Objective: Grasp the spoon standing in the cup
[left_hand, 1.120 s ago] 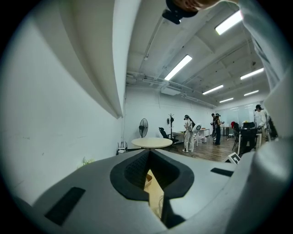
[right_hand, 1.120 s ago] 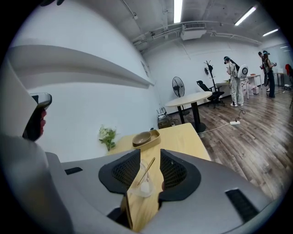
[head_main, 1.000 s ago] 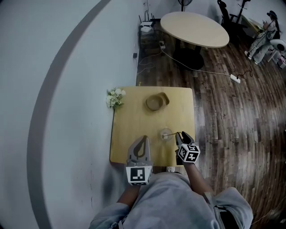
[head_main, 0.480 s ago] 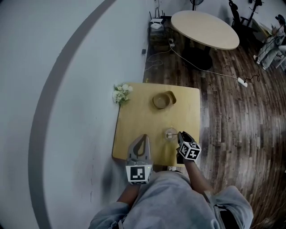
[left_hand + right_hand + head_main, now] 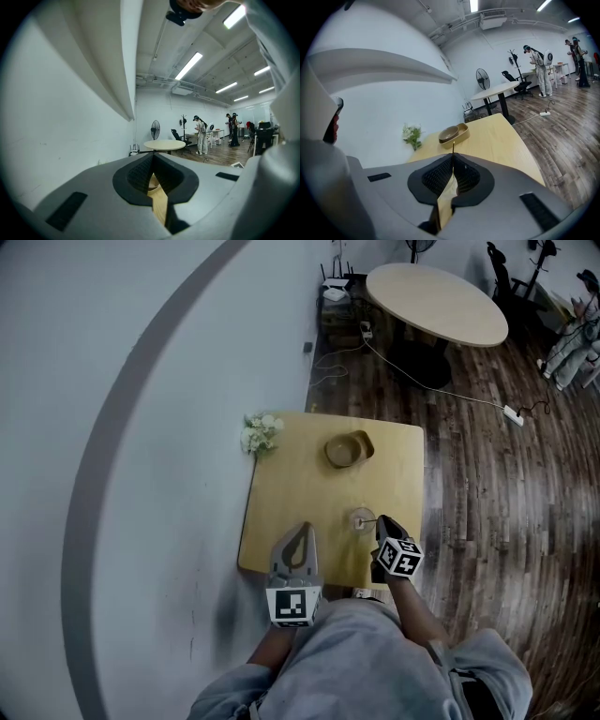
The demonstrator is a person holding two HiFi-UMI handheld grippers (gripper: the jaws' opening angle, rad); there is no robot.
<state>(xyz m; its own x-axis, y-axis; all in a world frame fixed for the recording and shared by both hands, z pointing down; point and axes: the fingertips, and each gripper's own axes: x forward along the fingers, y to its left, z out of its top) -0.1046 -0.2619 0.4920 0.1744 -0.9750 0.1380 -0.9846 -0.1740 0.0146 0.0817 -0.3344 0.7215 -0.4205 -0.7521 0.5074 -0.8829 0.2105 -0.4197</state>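
- Left gripper [image 5: 299,529]: jaws pressed together, empty, over the near edge of the table [image 5: 281,502].
- Right gripper [image 5: 382,520]: jaws closing, pads pinching the spoon [image 5: 369,518] by its thin handle.
- Standing in the cup [image 5: 361,519], long axis leaning right toward the claw.
- Only in right gripper view: handle tip [image 5: 453,147] upright past the pads, cup hidden.

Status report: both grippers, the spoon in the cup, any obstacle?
Left gripper shut, empty, over near edge of pale wooden table. Right gripper jaws closing on thin metal spoon standing in clear glass cup. Nothing in the way.
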